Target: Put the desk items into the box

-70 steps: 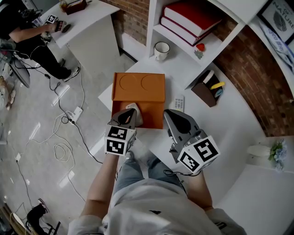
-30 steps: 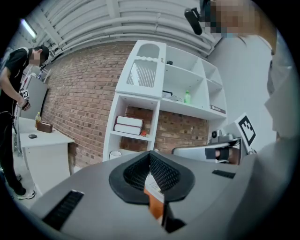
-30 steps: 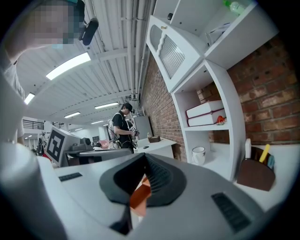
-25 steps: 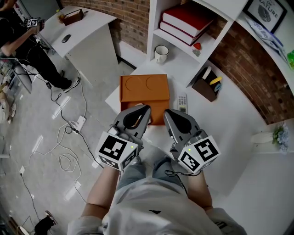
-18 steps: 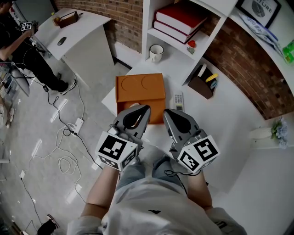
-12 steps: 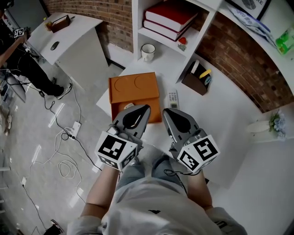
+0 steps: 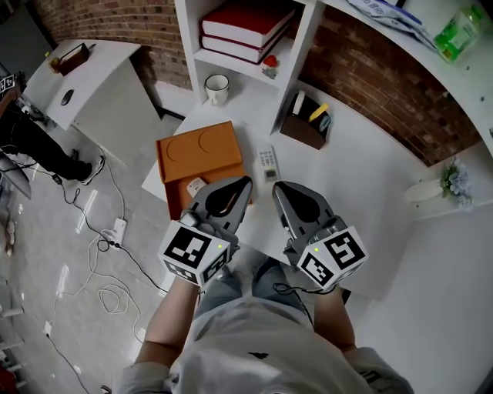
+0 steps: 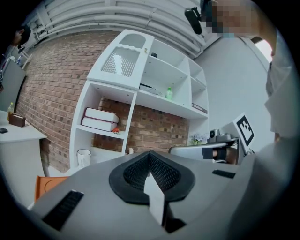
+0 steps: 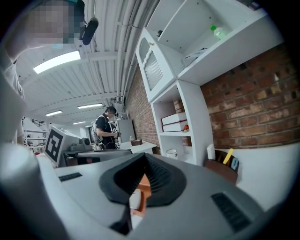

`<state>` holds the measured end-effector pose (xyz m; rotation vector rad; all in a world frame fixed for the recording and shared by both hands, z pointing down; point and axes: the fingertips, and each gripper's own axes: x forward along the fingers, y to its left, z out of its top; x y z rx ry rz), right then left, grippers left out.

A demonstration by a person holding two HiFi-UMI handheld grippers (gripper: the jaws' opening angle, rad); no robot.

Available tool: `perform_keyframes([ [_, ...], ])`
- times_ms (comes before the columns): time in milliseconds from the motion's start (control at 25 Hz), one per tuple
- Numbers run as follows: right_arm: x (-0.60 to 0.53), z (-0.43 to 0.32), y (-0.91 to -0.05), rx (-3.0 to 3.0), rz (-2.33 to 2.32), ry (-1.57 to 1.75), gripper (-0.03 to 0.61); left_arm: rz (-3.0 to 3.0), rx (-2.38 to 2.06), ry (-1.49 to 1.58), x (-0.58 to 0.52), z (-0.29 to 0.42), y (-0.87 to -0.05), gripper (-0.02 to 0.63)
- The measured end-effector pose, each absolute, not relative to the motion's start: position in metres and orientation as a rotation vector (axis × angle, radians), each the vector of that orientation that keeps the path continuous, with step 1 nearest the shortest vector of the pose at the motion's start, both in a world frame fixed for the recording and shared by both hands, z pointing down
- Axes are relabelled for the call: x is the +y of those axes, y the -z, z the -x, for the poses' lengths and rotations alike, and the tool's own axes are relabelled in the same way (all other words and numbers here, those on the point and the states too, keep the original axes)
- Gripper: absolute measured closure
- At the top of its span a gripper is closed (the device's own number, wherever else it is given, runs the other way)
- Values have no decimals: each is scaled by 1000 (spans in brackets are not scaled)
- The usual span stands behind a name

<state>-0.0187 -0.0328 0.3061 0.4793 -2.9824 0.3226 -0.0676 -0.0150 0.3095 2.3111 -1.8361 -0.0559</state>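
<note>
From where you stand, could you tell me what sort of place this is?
Probably an office or lab workspace set up as a study corner: a white desk, white shelving with books against a brick wall, and cables trailing over the floor.

- orange box (image 7: 196,154): near side hidden behind the left gripper (image 7: 245,183)
- small white thing (image 7: 194,187) there: too small to name
- person (image 7: 35,146): cut off by the left edge

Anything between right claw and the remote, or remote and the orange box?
Nothing visible. The right claw, shut and empty, hangs just short of the remote with only bare desk between. The strip of desk from the remote to the orange box beside it is bare too.
</note>
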Motion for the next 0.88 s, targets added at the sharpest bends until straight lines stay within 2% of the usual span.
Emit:
perform_keyframes([
  [480, -62, -20, -311, -2946, -637, -340, 568, -2387, -1703, 51, -47, 31, -315, 601],
  [880, -84, -20, -319, -2926, -629, -353, 569, -2375, -1695, 58, -67, 29, -319, 601],
])
